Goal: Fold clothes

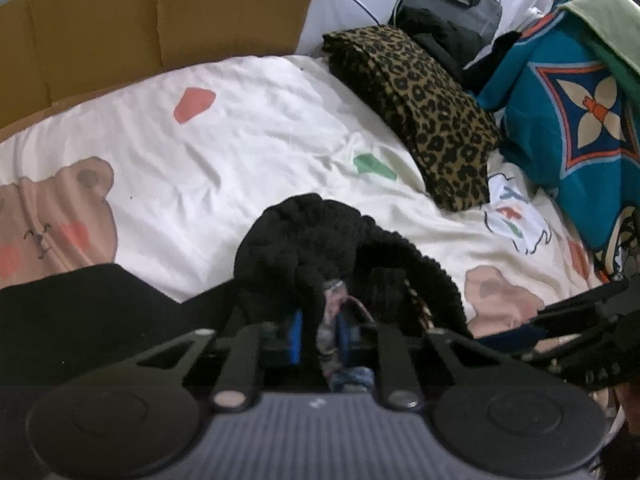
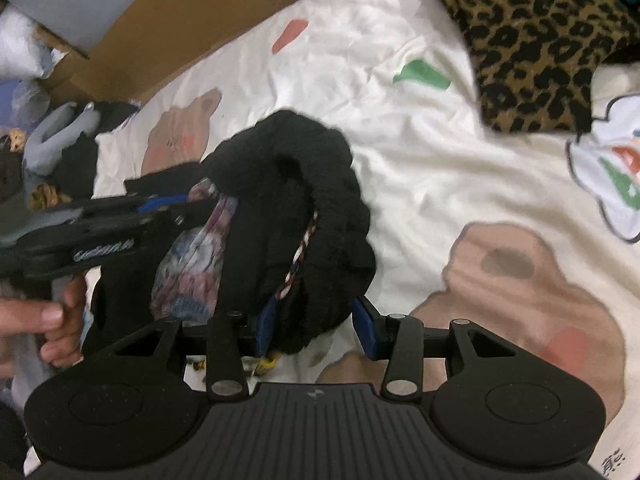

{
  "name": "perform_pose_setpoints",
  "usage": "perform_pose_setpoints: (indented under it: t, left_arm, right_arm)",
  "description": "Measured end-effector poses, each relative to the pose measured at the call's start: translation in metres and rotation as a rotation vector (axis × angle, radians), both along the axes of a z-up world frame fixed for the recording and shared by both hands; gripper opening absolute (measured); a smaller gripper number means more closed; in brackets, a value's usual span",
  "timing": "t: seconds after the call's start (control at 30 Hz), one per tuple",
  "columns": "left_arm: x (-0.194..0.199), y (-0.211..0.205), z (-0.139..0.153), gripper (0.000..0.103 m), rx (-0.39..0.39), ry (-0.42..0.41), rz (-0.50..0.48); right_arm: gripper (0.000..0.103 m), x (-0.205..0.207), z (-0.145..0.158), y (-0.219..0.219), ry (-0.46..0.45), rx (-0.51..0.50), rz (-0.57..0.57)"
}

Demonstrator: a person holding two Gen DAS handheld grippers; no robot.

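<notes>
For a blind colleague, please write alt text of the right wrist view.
The right gripper holds a black fuzzy knit garment over a cream bear-print bedsheet, while the left gripper pinches its patterned lining. A folded leopard-print garment lies at upper right.

both grippers (image 1: 318, 330) (image 2: 316, 326) are matte black plastic with blue finger pads (image 2: 366, 326), silver pivot pins and a ribbed body

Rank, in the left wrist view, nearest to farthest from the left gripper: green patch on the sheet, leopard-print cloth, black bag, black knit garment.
1. black knit garment, at the left gripper
2. green patch, mid-sheet
3. leopard-print cloth, right of the patch
4. black bag, top, behind the cloth
</notes>
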State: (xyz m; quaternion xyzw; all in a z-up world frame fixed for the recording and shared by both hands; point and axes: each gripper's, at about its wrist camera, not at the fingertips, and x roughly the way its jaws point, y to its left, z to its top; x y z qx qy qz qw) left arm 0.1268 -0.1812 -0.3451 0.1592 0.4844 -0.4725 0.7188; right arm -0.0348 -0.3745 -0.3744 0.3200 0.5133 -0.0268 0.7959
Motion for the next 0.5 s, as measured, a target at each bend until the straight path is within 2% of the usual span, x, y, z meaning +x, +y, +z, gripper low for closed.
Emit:
perform_pose_setpoints:
  t: [0.13, 0.23, 0.27, 0.33, 0.4, 0.5]
  left_arm:
    - [0.004, 0.005, 0.005, 0.008, -0.02, -0.002, 0.007]
    - [0.01, 0.012, 0.011, 0.006, -0.028, -0.017, 0.027]
    - [0.013, 0.015, 0.013, 0.006, -0.029, -0.021, 0.036]
    - [0.02, 0.023, 0.015, 0.004, -0.028, -0.033, 0.057]
    - [0.028, 0.032, 0.018, 0.003, -0.025, -0.053, 0.076]
    - [0.043, 0.048, 0.02, 0.003, -0.025, -0.075, 0.135]
  right_arm:
    - [0.046, 0.003, -0.007, 0.014, -0.007, -0.001, 0.057]
    - [0.046, 0.004, -0.015, 0.014, -0.029, 0.022, 0.053]
    - [0.044, 0.003, -0.018, 0.013, -0.039, 0.028, 0.045]
    - [0.028, 0.002, -0.02, 0.01, -0.054, 0.029, 0.037]
    - [0.02, 0.0, -0.017, 0.008, -0.081, 0.034, 0.047]
    - [0.017, 0.0, -0.007, 0.006, -0.126, 0.018, 0.084]
